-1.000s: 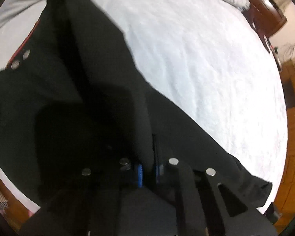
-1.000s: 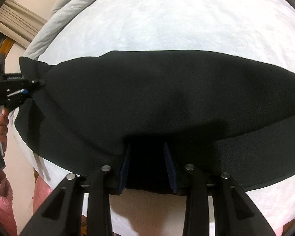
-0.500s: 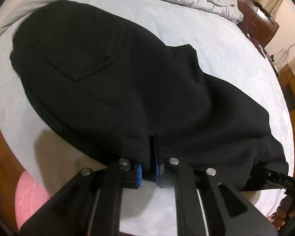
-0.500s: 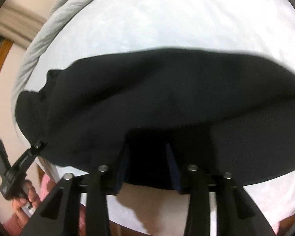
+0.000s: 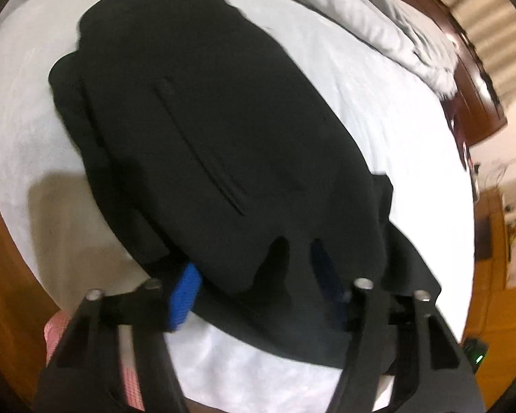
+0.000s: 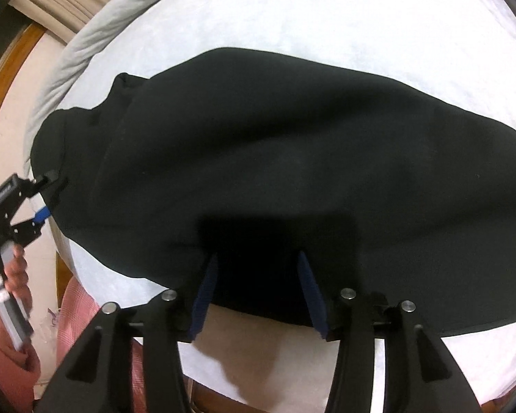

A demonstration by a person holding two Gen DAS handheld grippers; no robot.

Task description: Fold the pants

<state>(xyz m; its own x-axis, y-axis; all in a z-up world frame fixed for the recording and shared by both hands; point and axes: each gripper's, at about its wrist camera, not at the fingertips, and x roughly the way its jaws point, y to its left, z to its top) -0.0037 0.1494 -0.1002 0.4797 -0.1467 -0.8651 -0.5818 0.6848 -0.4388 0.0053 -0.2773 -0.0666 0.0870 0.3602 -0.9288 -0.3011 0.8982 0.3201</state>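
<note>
The black pants lie folded over on the white bed sheet, a pocket seam showing on the top layer. My left gripper hangs over their near edge. Its jaws are opening, and the fabric edge lies loose between the blue pads without being pinched. In the right wrist view the pants stretch across the bed. My right gripper is at their near hem with its jaws opening, the cloth lying flat between the pads. The left gripper shows at the pants' left end, held by a hand.
A grey duvet is bunched along the far side of the bed by a dark wooden headboard. A wooden bed frame runs along the left. A pink-clad person stands at the near edge. A wooden bedside unit is at the right.
My left gripper carried the pants' end across and laid it on the rest, then its jaws parted off the fabric. The right jaws widened a little around the hem.
</note>
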